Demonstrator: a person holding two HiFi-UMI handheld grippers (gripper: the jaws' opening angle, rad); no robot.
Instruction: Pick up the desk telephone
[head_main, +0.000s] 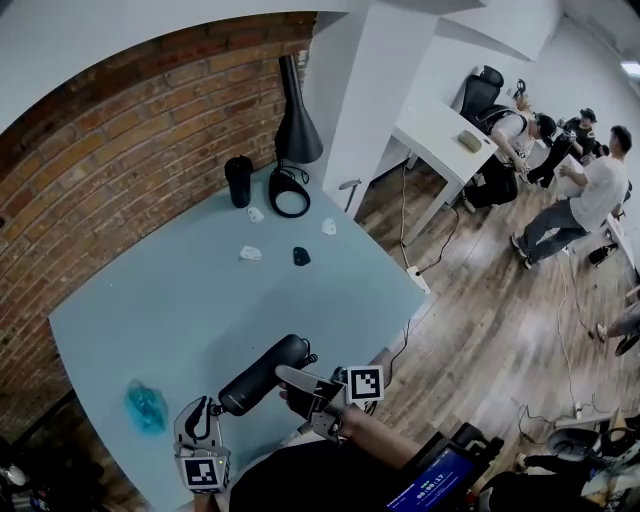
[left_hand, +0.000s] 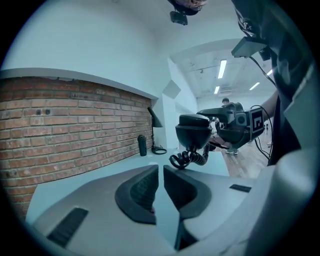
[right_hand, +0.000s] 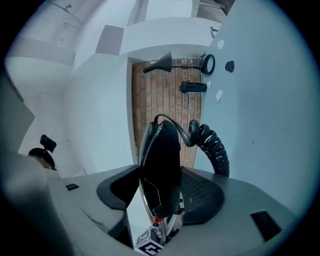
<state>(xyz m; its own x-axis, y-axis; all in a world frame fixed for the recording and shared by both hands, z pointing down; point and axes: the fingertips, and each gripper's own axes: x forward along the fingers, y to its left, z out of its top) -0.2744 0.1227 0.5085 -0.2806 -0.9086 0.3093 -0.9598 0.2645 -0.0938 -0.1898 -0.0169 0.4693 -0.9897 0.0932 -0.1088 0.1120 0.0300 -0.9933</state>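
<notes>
Pale blue table (head_main: 180, 290) beside a red brick wall (head_main: 120, 150). The right gripper (right_hand: 161, 195) clamped the black telephone handset (right_hand: 160, 160). The left gripper (left_hand: 160, 184), nearly closed, held nothing. A steady lift would have kept the coiled black cord (right_hand: 214, 149) slack.

Even, cool indoor light fills all views; ceiling strip lights (left_hand: 221, 68) glow in the left gripper view. Shadows on the bench (head_main: 200, 290) are faint. Fisheye bending warps edges, corners go black, the handset (right_hand: 160, 165) reads featureless dark.

Surface (head_main: 190, 290): pale blue, flat.
Far corner: black lamp (head_main: 296, 120), black tumbler (head_main: 239, 181).
Middle, toward far corner: three white bits (head_main: 250, 253), small black piece (head_main: 301, 256).
Near left corner: crumpled blue wrap (head_main: 146, 405).
</notes>
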